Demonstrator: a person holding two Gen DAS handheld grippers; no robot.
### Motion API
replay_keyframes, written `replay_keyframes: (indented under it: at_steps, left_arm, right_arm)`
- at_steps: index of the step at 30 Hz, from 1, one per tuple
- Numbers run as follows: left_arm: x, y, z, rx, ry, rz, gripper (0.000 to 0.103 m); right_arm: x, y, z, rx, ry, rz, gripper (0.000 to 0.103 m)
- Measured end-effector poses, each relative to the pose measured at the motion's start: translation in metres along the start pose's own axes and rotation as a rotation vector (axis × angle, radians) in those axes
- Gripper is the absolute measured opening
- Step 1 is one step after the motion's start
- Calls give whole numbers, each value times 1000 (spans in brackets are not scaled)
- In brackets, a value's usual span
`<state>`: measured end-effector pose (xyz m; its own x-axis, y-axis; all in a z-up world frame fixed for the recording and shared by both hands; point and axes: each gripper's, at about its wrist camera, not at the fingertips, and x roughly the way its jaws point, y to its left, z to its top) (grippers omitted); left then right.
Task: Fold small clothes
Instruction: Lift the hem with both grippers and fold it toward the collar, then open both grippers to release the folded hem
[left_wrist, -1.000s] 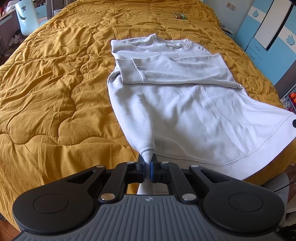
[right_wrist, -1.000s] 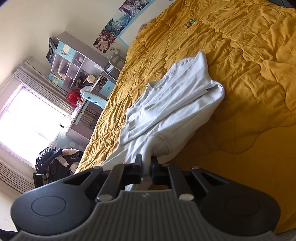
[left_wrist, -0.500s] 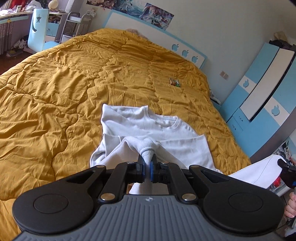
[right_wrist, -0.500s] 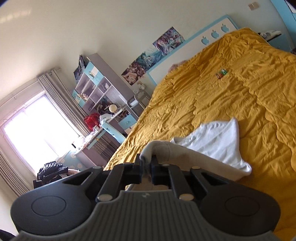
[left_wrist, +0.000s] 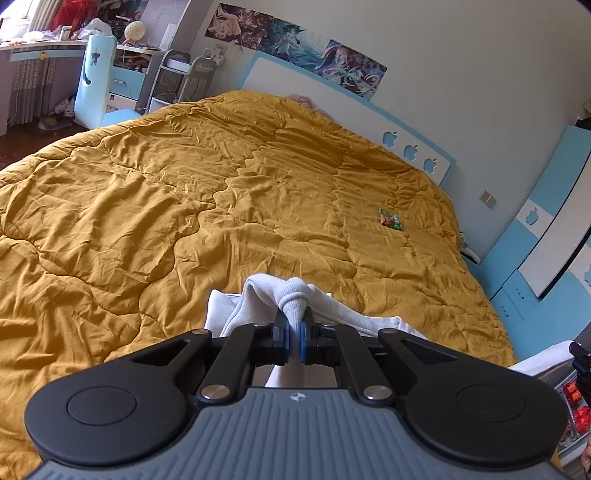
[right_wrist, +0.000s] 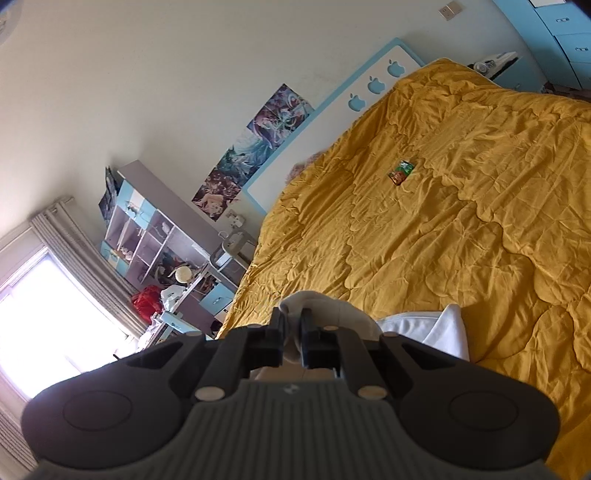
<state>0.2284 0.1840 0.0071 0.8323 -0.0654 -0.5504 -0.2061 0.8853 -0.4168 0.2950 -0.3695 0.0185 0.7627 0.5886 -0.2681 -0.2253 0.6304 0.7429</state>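
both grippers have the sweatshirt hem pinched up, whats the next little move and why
Probably lower both hands forward to lay the hem down. The left gripper and right gripper each clamp bunched white sweatshirt fabric raised above the yellow quilt, so the fold isn't set down yet.

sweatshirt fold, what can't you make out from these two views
- White sweatshirt: left wrist view, most of it hidden behind the left gripper; where its hem lands is unseen.
- Right wrist view: the right gripper covers the sweatshirt, so edge alignment is unclear.
- Small packet on the quilt: too small to identify.
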Motion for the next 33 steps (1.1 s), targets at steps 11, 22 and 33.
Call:
replay_keyframes:
  at_steps: [11, 22, 33]
  left_arm:
    - [87, 25, 7, -95, 148, 118, 6]
    - [157, 71, 24, -350, 18, 330, 76]
    - [47, 54, -30, 91, 79, 125, 75]
  right_arm:
    - [116, -42, 10, -1, 124, -145, 4]
    - [173, -61, 14, 57, -6, -248, 75]
    - [75, -55, -72, -222, 215, -339, 75]
